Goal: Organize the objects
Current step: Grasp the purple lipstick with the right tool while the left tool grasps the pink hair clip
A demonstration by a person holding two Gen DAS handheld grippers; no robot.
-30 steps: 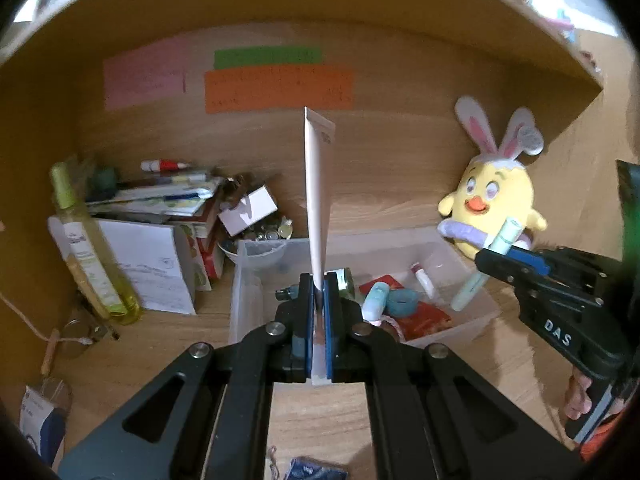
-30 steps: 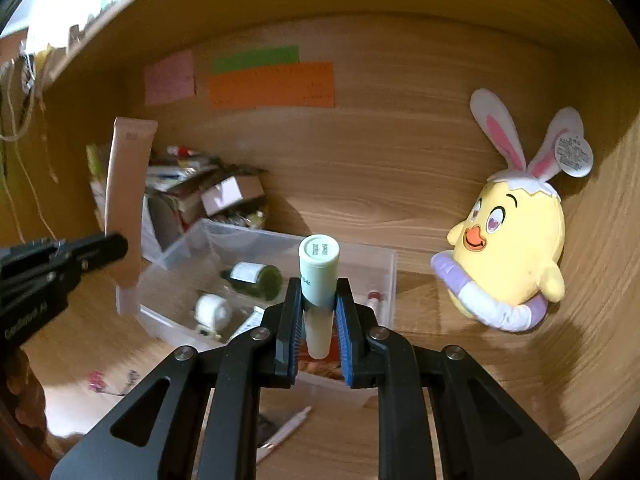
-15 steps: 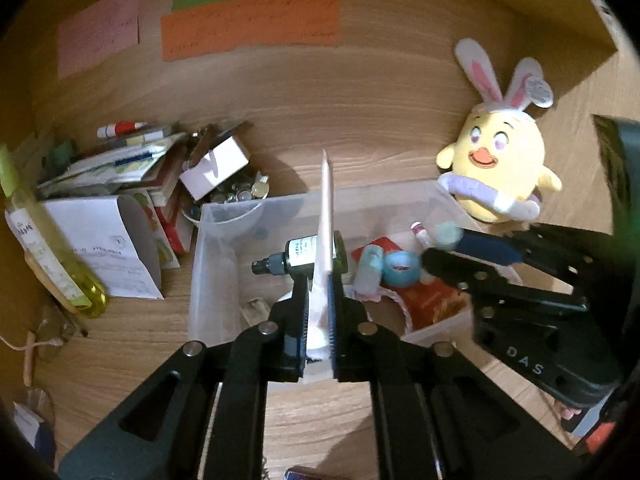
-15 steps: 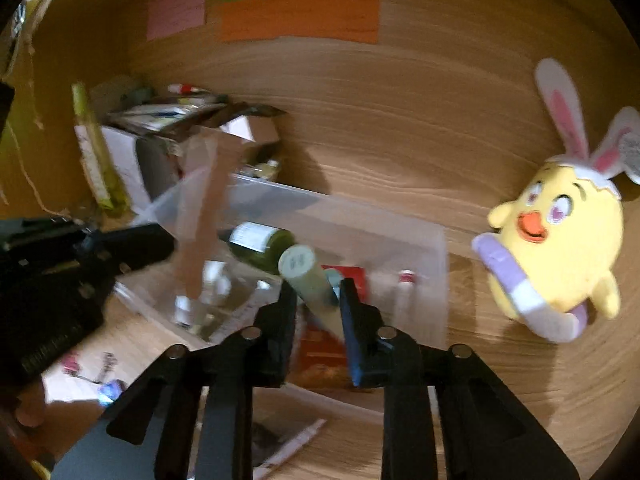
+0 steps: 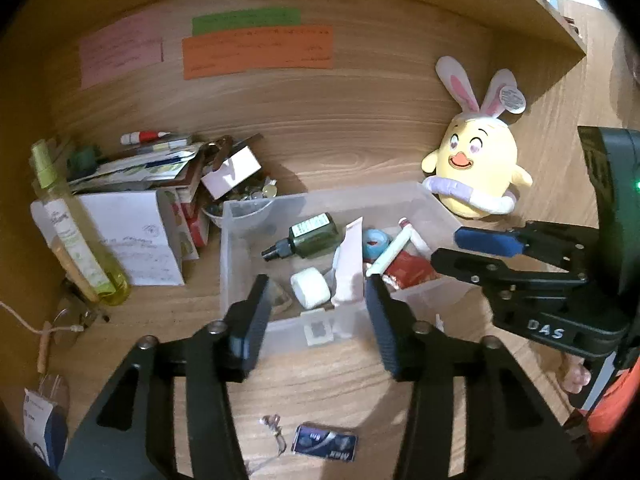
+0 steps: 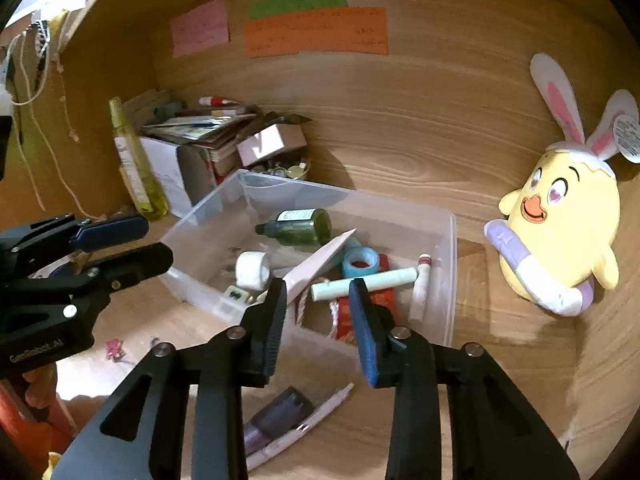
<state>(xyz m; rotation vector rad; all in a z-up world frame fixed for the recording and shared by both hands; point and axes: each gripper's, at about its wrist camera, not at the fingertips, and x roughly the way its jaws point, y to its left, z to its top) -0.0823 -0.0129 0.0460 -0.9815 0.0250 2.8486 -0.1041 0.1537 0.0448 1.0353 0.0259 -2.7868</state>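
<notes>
Our left gripper (image 5: 316, 300) was opening, empty; our right gripper (image 6: 318, 300) likewise, nearer the green tube (image 6: 364, 283) lying crosswise beyond its fingertips in the bin (image 6: 450, 248).

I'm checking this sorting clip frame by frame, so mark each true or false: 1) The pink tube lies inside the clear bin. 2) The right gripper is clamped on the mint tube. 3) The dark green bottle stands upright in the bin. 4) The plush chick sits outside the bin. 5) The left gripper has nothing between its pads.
1) True: the pink tube lies in the clear bin.
2) False: the right gripper is opening; the mint tube lies free in the bin.
3) False: the dark green bottle lies on its side.
4) True: the plush chick sits beside the bin.
5) True: the left gripper is opening, empty.
</notes>
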